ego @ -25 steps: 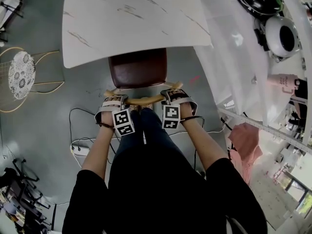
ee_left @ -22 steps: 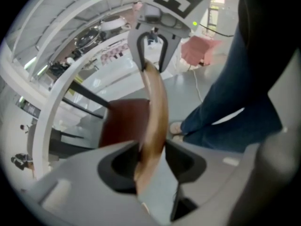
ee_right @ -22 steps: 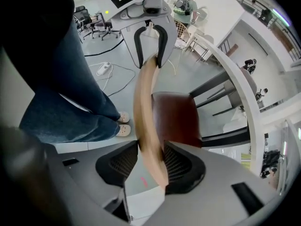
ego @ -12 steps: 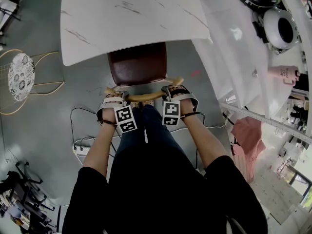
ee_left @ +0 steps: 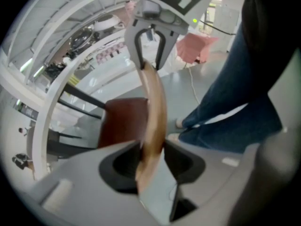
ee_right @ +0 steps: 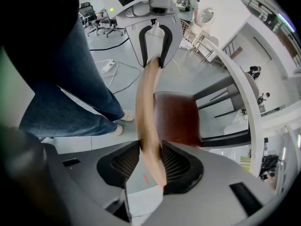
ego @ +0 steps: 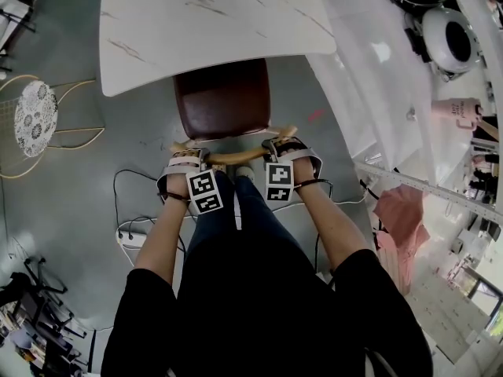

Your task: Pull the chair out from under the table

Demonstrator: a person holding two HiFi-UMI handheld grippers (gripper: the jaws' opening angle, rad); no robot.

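Observation:
The chair has a dark brown seat (ego: 224, 104) partly under the white marble table (ego: 212, 18) and a curved wooden backrest rail (ego: 233, 155). My left gripper (ego: 185, 158) clamps the rail's left end and my right gripper (ego: 281, 145) clamps its right end; both point steeply down. Both pairs of jaws have just been closing with the rail between them. In the left gripper view the rail (ee_left: 154, 107) runs between the pads of the left gripper (ee_left: 151, 149) to the right gripper (ee_left: 150, 46). In the right gripper view the rail (ee_right: 146, 102) sits pressed in the right gripper (ee_right: 150, 152).
The person's legs in jeans (ego: 236, 218) stand right behind the chair. A wire chair with a round patterned seat (ego: 35, 120) stands at the left. A power strip and cables (ego: 130, 238) lie on the grey floor. A white counter (ego: 377, 69) runs along the right.
Both grippers have drawn back toward the person with the backrest rail, and more of the brown seat shows out from under the table edge.

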